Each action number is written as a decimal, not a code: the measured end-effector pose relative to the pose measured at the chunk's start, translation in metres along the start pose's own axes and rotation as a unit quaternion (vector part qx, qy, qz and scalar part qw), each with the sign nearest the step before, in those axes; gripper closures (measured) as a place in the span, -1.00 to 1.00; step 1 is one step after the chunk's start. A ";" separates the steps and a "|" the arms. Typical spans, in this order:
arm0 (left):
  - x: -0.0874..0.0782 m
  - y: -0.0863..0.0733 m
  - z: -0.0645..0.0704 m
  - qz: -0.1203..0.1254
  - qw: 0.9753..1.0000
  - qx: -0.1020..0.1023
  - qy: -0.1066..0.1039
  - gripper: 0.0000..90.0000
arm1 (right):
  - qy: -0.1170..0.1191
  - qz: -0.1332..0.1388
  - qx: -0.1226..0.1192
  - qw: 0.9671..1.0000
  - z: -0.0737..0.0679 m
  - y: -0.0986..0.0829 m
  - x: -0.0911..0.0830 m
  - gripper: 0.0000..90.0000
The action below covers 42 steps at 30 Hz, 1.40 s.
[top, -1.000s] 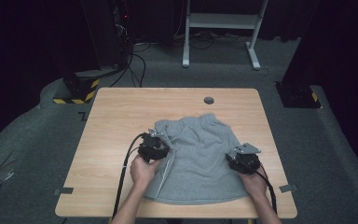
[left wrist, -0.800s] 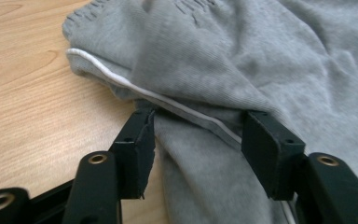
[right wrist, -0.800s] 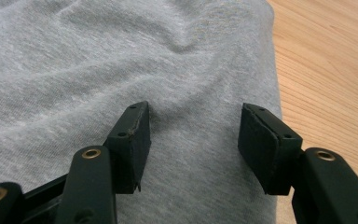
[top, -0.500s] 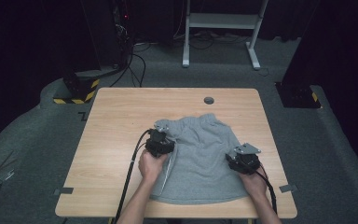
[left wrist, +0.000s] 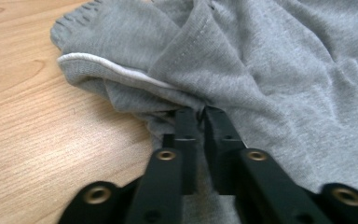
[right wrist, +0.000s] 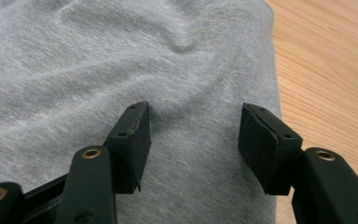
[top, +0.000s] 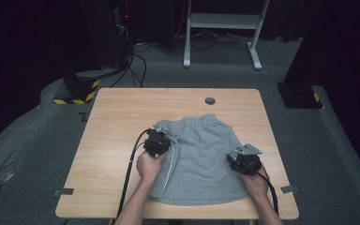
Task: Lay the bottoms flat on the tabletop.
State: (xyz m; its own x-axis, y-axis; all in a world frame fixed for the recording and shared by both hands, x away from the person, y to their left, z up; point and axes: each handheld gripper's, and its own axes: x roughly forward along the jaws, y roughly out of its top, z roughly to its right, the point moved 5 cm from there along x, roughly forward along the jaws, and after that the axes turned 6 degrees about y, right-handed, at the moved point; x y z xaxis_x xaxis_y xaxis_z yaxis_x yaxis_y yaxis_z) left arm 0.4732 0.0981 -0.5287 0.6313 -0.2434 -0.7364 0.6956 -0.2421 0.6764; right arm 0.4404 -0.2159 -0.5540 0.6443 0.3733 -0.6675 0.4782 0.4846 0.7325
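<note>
On near half of wooden table [top: 117, 122]: grey garment [top: 201, 159], spread flat, far-left corner rumpled. Left gripper [left wrist: 200, 114] jaws nearly closed, pinching fold at garment's left edge. Right gripper [right wrist: 193, 140] jaws wide apart, resting on fabric near garment's right edge.

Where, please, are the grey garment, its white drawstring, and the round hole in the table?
grey garment [top: 201, 159], high view, middle of the spread fabric.
white drawstring [top: 170, 159], high view, midway along the cord beside the left hand.
round hole [top: 210, 101], high view, centre of the dark grommet near the table's far edge.
</note>
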 end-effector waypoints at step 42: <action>-0.027 0.000 -0.007 0.001 0.997 0.069 0.031 0.96 | -0.001 0.001 -0.003 1.000 0.000 0.000 0.000 -0.03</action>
State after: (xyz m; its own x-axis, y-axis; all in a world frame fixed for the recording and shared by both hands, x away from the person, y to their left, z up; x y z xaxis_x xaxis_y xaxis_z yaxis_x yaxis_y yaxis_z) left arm 0.4582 0.1109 -0.5090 0.6559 -0.1872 -0.7313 0.6429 -0.3691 0.6711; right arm 0.4405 -0.2157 -0.5540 0.6460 0.3732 -0.6659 0.4738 0.4880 0.7331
